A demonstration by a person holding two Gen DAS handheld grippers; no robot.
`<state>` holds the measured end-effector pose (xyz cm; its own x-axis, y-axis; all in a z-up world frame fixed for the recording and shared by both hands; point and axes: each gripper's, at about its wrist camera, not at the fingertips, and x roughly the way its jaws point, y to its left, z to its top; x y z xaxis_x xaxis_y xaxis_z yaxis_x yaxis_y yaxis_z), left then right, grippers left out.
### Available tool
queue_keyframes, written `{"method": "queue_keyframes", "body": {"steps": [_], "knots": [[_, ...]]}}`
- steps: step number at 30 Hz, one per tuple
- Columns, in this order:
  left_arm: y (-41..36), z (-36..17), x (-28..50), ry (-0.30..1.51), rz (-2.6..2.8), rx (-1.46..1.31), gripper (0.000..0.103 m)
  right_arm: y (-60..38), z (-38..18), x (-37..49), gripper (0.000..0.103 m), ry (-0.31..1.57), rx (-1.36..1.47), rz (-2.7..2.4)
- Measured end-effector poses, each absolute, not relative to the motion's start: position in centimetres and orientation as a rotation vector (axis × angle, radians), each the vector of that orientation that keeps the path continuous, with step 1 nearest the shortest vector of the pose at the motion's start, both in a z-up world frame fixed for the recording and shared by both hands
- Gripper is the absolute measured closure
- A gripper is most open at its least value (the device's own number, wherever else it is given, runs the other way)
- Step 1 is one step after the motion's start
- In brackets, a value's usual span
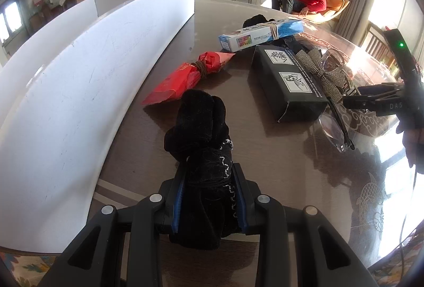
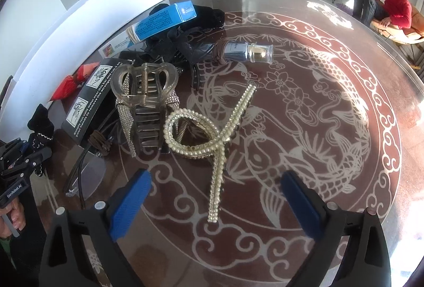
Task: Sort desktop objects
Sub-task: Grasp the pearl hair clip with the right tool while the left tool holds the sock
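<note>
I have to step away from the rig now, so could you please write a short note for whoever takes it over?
Left gripper: shut on the black knitted glove with white stitching, held over the dark glossy table.
Right gripper: open and empty, above the pearl-beaded loop hair clip.
Still in a jumble on the table: clear claw hair clip, black printed box, blue-and-white carton, red packet tied with cord, small bottle with a clear cap, clear glasses.
Done: glove picked up.
Left: place the glove, then sort the rest; no sorted group visible yet.
</note>
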<state>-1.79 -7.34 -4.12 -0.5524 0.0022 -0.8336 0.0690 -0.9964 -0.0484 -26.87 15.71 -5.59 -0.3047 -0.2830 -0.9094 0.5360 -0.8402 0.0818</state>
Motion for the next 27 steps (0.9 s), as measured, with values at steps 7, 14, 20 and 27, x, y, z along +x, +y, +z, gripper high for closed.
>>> {"method": "queue_keyframes", "body": {"steps": [7, 14, 20, 27], "knots": [[-7.3, -4.1, -0.6, 0.171, -2.759, 1.481, 0.072, 14.5, -4.5, -27.6, 0.054, 0.349, 1.382, -2.192], [-5.1, -4.0, 0.2, 0.194, -2.832, 1.522, 0.072, 16.8, -2.4, -22.9, 0.054, 0.398, 1.367, -2.17], [-4.3, -3.3, 0.4, 0.239, -2.885, 1.513, 0.072, 19.8, -1.7, -20.5, 0.057, 0.376, 1.397, -2.178], [-4.5, -3.7, 1.0, 0.249, -2.884, 1.523, 0.072, 21.3, -3.0, -18.5, 0.055, 0.42, 1.414, -2.187]]}}
